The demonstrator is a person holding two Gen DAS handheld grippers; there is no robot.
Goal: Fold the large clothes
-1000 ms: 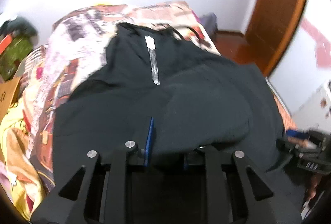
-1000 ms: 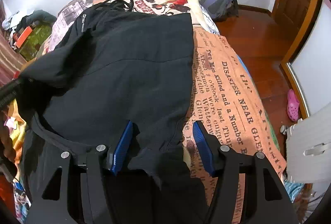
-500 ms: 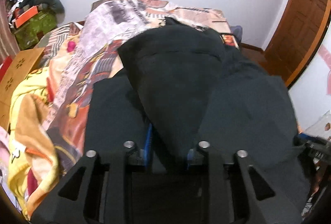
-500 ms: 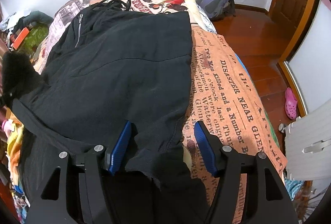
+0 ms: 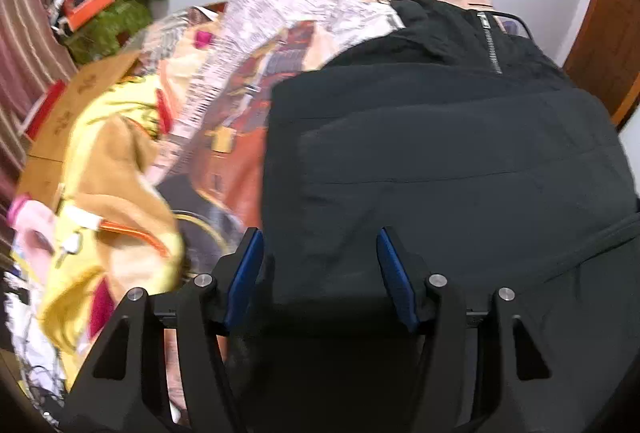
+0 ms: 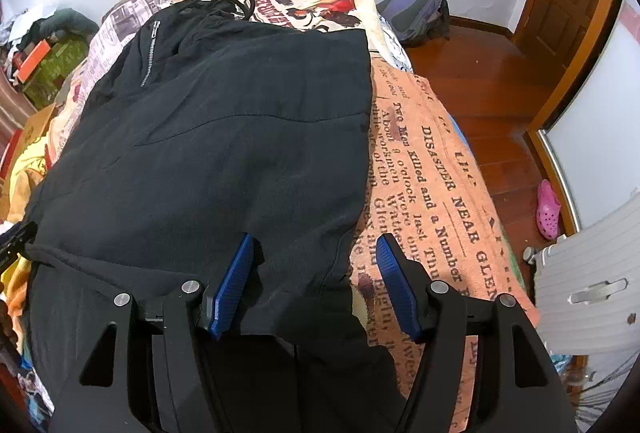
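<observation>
- Left wrist view: black jacket (image 5: 440, 161) lies folded over on the bed (image 5: 280, 13); left gripper (image 5: 320, 265) has just been opening, its fingers apart, fabric between but not pinched. Only here: yellow clothes (image 5: 100, 161).
- Right wrist view: right gripper (image 6: 314, 273) fingers wide, straddling the jacket's edge. Only here: pink shoe (image 6: 548, 209), backpack (image 6: 416, 13).

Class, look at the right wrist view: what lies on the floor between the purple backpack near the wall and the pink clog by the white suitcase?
Only bare wooden floor lies between the purple backpack and the pink clog, as the right wrist view shows.
</observation>
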